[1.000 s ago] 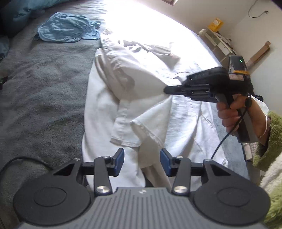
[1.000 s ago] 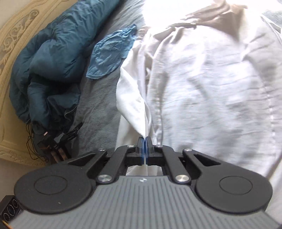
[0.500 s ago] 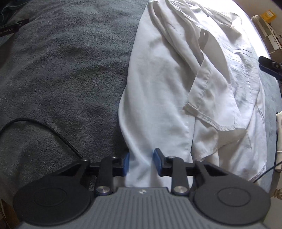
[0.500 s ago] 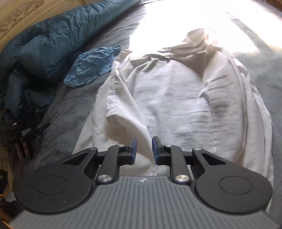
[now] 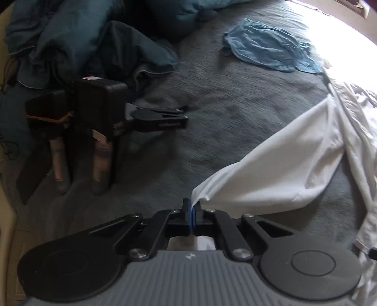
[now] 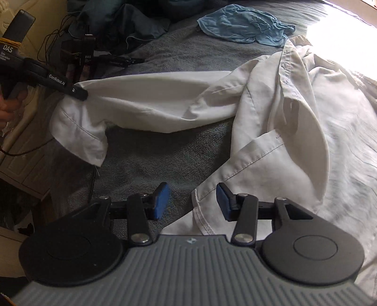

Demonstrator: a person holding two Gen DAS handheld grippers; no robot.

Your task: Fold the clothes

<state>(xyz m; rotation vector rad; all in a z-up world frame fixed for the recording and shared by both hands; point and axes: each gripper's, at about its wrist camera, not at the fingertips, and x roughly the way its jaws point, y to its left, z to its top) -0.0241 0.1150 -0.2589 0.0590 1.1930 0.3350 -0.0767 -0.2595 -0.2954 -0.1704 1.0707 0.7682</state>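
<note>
On the bed (image 5: 235,122), left tool (image 5: 192,217) now pinches shirt sleeve (image 5: 282,169) (previously open).

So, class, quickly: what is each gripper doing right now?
Left gripper: shut on the white shirt sleeve.
Right gripper: jaws opening, gripping nothing; shirt hem lies between them.

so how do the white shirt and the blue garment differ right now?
The white shirt lies spread out with one sleeve pulled sideways; the blue garment sits crumpled in a heap behind it. The shirt is in hand: the left gripper is shut on its sleeve, and the right gripper, jaws opening, straddles its hem. Nothing grips the blue garment. The shirt covers far more of the bed. Both rest on the grey blanket.
</note>
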